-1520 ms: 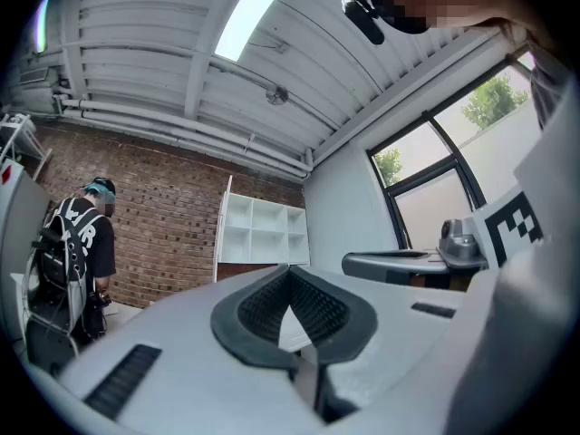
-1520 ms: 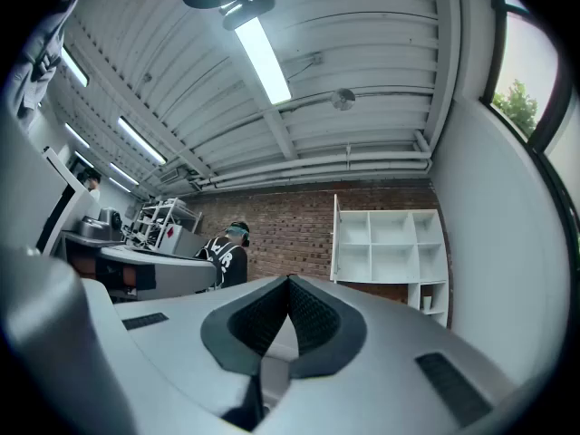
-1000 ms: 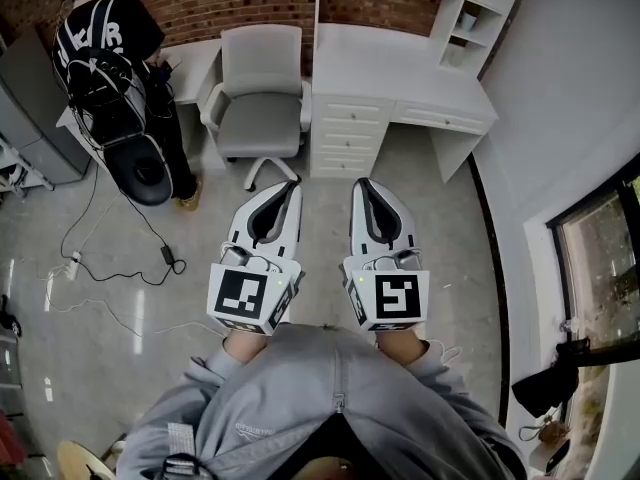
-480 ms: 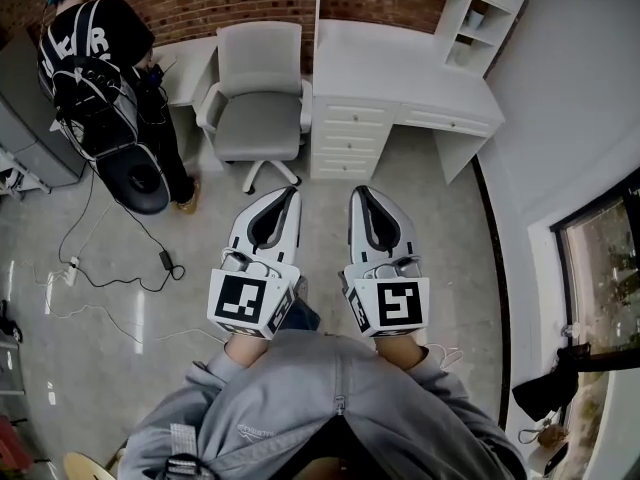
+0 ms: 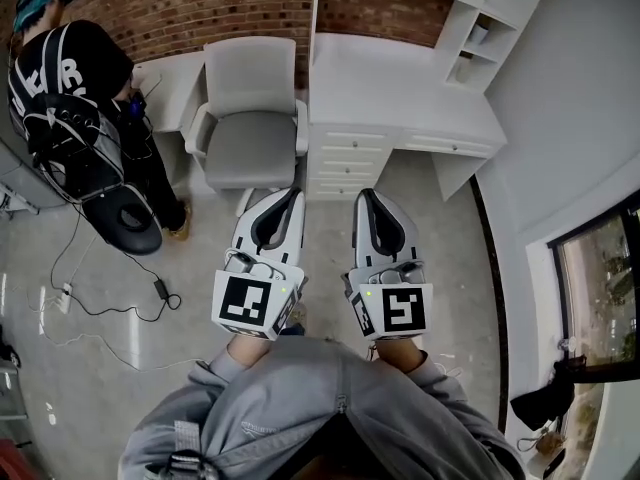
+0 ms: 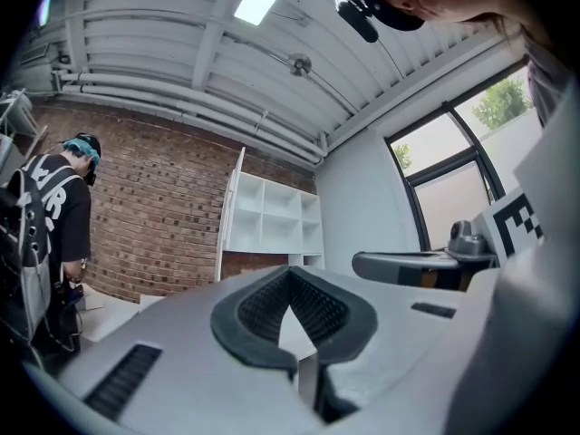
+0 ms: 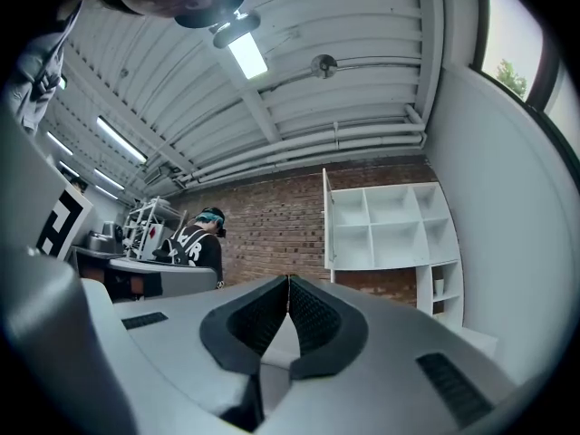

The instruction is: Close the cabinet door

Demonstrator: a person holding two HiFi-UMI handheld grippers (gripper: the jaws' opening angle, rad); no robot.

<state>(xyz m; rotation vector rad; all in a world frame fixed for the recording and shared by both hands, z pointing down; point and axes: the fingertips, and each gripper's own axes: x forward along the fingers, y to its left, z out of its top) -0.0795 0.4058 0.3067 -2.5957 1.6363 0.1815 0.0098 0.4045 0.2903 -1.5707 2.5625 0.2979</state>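
left gripper [image 5: 291,194] and right gripper [image 5: 367,195], held side by side and about level in front of the person's chest; each has its jaws pressed together on nothing, pad against pad in its own view. beyond them lies bare floor, then a grey chair [image 5: 250,118] and a white table [image 5: 400,83] with drawers [image 5: 345,153] beneath, all well apart from the jaws. farthest, against the brick wall [image 5: 230,3], stands the shelf unit [image 7: 390,220] with the cabinet door [image 7: 327,225] at its left edge. the door is upright, long axis vertical, swung out so that its thin free edge points into the room toward the person. step in hand, as judged: the approach, no contact yet. the next move calls for closing the gap, laying a clenched gripper on the door face turned away from the shelves, and pushing it rightward until flush.
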